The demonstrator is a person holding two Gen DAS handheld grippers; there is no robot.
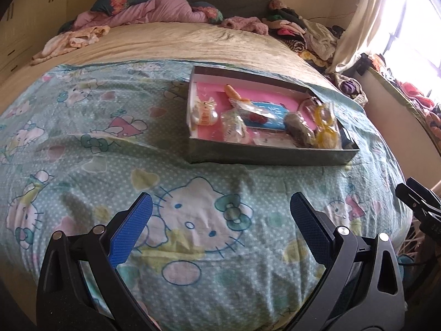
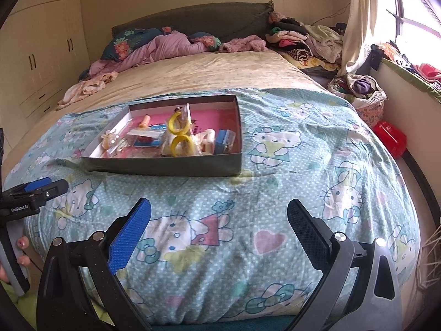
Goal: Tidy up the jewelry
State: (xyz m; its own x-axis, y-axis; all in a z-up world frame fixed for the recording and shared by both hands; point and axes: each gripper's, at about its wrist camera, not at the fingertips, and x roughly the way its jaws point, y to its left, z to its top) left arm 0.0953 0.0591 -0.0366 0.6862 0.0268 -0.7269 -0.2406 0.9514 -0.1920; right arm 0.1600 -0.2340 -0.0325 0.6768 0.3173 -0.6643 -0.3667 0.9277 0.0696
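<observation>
**Both grippers wide, box ahead on the bed**

From my left gripper [image 1: 220, 207] I see the fingers spread, nothing between them, over the cartoon-cat sheet [image 1: 110, 143]. My box [image 1: 264, 149] sits ahead and to the right, on that sheet, holding pearl earrings [image 1: 205, 113], an orange piece [image 1: 233, 92] and yellow hoops [image 1: 326, 127] in packets. My right gripper [image 2: 219, 211] is spread and empty too, with the box ahead to the left. Clothes [image 2: 303, 41] pile near the curtain [image 2: 361, 24].
</observation>
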